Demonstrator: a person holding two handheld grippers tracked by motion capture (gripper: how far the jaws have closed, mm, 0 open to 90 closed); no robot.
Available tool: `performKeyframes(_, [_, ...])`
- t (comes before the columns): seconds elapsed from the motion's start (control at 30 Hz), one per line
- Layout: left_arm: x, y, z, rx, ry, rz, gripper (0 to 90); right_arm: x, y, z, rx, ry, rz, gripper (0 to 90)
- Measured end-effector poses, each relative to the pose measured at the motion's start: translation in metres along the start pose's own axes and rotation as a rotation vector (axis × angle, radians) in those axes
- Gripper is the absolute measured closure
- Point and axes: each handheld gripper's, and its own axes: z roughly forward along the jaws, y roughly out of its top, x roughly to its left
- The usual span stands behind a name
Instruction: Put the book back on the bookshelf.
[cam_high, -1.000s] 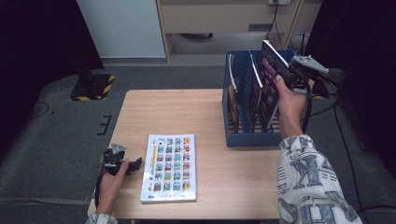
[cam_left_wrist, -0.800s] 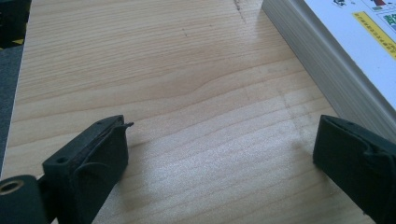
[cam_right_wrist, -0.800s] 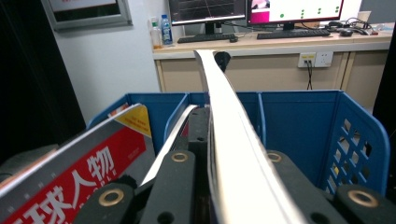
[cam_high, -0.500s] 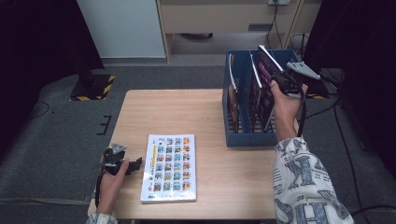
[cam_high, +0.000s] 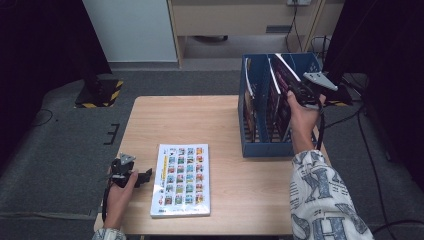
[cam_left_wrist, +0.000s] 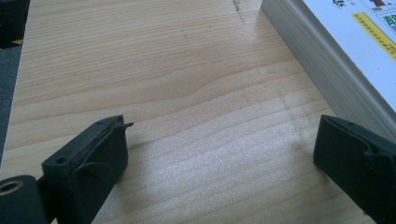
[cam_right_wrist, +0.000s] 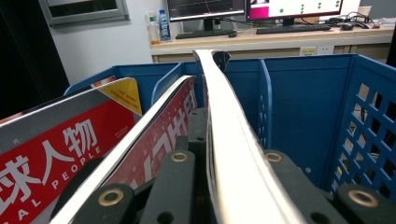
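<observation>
Magazine (cam_right_wrist: 233, 154) sits clamped between your right gripper's (cam_high: 300, 92) jaws above the blue file box (cam_high: 260, 145), while your left gripper's (cam_left_wrist: 224, 154) jaws gape empty over the table (cam_left_wrist: 154, 70).

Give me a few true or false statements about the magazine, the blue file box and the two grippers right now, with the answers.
1. The right gripper is shut on a magazine. True.
2. That magazine lies flat on the table. False: it is held over the blue file box.
3. The left gripper holds the book. False: its jaws stand open over bare wood beside the book.
4. Other magazines already stand in the blue file box. True.
5. The book stands upright. False: it lies flat.
</observation>
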Motion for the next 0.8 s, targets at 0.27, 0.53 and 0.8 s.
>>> performKeyframes(0.27, [0.0,0.0,0.0,0.0,0.0,0.0,2.4,0.0,-0.009,0.003,0.011,-0.015,-0.006,82.4])
performKeyframes(0.53, [0.0,0.0,0.0,0.0,-0.001,0.0,2.4,0.0,-0.018,0.005,0.021,-0.014,0.005,82.3])
performKeyframes(0.8, [0.0,0.0,0.0,0.0,0.0,0.0,2.5,0.002,-0.021,0.005,0.03,0.006,-0.014,82.2])
